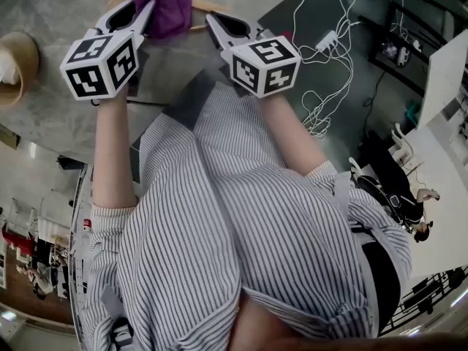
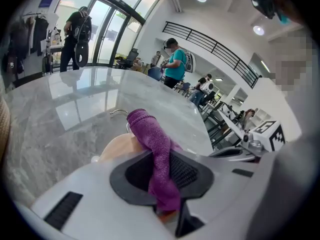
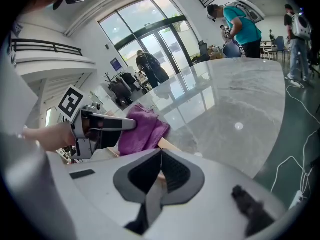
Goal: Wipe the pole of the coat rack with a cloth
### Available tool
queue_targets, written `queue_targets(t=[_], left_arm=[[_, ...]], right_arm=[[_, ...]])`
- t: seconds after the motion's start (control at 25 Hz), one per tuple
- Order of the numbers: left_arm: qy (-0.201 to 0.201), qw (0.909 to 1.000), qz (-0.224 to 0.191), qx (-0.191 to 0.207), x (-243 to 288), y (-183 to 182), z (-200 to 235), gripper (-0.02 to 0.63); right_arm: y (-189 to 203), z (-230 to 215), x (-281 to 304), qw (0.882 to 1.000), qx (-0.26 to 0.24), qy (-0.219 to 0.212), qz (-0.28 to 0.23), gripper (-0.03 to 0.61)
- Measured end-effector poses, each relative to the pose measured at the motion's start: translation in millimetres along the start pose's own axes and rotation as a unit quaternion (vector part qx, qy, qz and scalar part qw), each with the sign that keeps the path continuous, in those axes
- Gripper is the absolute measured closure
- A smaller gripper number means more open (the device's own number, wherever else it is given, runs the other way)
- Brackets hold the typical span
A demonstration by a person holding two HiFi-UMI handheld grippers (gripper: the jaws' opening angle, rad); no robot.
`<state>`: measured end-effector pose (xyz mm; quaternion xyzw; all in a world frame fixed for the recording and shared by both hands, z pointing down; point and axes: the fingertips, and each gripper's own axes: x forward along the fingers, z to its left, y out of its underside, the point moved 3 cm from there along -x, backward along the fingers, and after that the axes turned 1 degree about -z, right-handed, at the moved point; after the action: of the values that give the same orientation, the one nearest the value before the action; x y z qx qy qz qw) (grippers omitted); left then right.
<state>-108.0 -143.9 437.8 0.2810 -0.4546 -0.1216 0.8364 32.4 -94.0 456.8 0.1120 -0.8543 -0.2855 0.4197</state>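
Observation:
A purple cloth [image 1: 164,2] lies bunched over a wooden hanger [image 1: 207,7] on the marble table [image 1: 51,6]. My left gripper [image 1: 150,7] is shut on the cloth [image 2: 150,139], and a fold of it runs between the pads down to the hinge. Just to its right, my right gripper [image 1: 210,19] is shut at the hanger's right end. In the right gripper view a tan sliver of the hanger [image 3: 170,146] shows between the closed jaws of that gripper [image 3: 161,154]. That view also shows the left gripper [image 3: 125,125] against the cloth [image 3: 142,129]. No coat rack pole appears in any view.
A round woven basket [image 1: 14,64] stands at the table's left edge. White cables [image 1: 329,42] trail over the dark floor to the right. Several people [image 2: 175,64] stand far beyond the table near glass doors. The person's striped shirt [image 1: 241,225] fills the lower head view.

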Motion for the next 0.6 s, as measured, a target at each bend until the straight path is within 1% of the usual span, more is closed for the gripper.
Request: queue_targets(t=[0.28,0.6], left_arm=[[-0.007,0.9999,-0.008,-0.001,3,-6,14,0.529],[-0.036,0.9990,-0.026,-0.004,2,-16,32,0.529]], right_arm=[[-1,0,9,1.000,0.000,0.003,0.004,0.563],[-6,-3,15,1.000,0.002,0.007,0.005,0.563]])
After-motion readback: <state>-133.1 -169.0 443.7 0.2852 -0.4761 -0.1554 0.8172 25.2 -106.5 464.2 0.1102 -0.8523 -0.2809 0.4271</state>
